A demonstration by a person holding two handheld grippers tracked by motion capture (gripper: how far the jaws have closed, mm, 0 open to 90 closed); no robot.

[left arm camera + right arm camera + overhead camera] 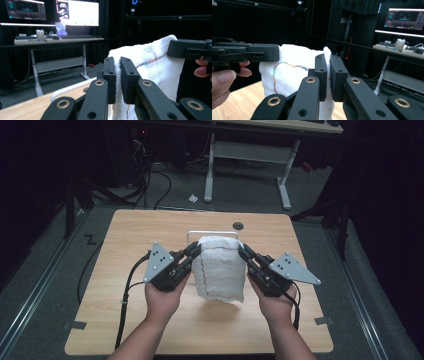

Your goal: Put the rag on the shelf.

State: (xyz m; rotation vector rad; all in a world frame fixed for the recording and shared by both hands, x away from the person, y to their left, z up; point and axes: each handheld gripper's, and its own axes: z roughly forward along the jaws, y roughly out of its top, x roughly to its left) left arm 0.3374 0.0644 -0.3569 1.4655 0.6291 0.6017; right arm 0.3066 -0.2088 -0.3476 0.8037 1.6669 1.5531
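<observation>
- High view: the towel hangs above mid-counter, left tool pinching its corner at 10 o'clock, right tool the one at 2 o'clock. A tray lies behind; there is open counter at 6 o'clock.
- Left gripper view: jaws of the tool are clamped on the cloth edge; a thin bite could slip.
- Right gripper view: the tool is also closed on the hem. Uneven pulling may drop one corner.

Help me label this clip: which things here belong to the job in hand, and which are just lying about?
In the job:
- white woven towel with coloured stitching, held up off the table
- left gripper, jaws shut on its top corner
- right gripper, jaws shut on the other

Lying about:
- white tray behind the towel
- crumpled white paper on the floor
</observation>
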